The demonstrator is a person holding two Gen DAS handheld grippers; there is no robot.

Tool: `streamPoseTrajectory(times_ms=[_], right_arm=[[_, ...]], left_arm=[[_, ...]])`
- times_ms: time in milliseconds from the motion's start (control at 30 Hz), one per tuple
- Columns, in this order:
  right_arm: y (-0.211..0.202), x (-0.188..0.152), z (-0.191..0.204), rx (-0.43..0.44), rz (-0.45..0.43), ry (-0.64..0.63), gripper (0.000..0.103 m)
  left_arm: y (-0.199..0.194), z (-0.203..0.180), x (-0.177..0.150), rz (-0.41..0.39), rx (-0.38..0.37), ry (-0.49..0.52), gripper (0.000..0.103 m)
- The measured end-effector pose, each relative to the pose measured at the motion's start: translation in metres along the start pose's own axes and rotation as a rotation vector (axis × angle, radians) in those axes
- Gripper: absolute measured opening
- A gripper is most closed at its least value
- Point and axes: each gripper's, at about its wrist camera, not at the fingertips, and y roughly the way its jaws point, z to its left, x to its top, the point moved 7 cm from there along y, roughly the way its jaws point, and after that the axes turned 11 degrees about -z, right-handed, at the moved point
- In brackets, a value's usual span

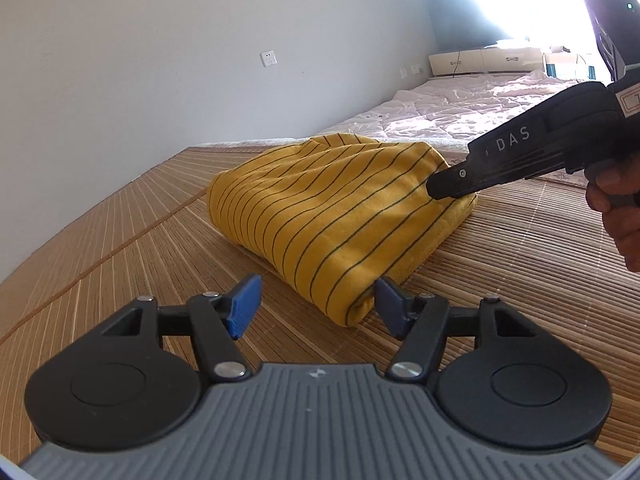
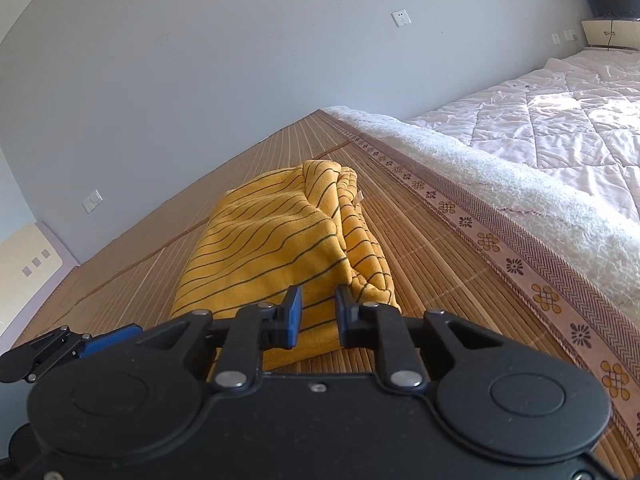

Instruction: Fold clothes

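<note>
on bamboo mat (image 1: 120, 248) — striped shirt (image 1: 320, 216), quilt (image 2: 560, 128) beyond

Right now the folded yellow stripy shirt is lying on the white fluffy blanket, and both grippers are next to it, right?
Not quite. The shirt lies on the brown bamboo mat, not the white fluffy blanket, which sits beside the mat. The right wrist view shows it. Both grippers, left and right, are at the shirt.

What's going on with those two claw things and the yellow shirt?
Left gripper open, short of shirt. Right gripper part-open over yellow striped shirt, folded on bamboo mat. Nothing blocking.
</note>
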Motion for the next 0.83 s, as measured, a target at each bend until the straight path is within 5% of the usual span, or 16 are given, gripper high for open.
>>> streamPoseTrajectory(times_ms=[100,167,267,400,600,833], right_arm=[[-0.007,0.011,0.009,0.01,-0.019,-0.02,0.05],[-0.011,0.013,0.018,0.001,-0.025,-0.054,0.056],[-0.017,0.004,0.033,-0.073,-0.013,-0.116,0.073],[-0.029,-0.017,0.064,-0.149,0.008,-0.171,0.079],[-0.064,-0.044,0.123,-0.13,0.041,-0.298,0.083],[-0.107,-0.058,0.143,-0.142,0.055,-0.355,0.084]], left_arm=[[-0.029,0.002,0.001,0.004,0.003,-0.021,0.073],[-0.055,0.003,0.001,0.012,0.008,-0.047,0.084],[-0.101,0.003,-0.005,0.054,0.0,-0.115,0.088],[-0.152,0.0,-0.015,0.093,0.0,-0.151,0.095],[-0.208,-0.003,-0.035,0.122,0.063,-0.128,0.096],[-0.254,-0.01,-0.018,0.038,0.045,-0.181,0.097]])
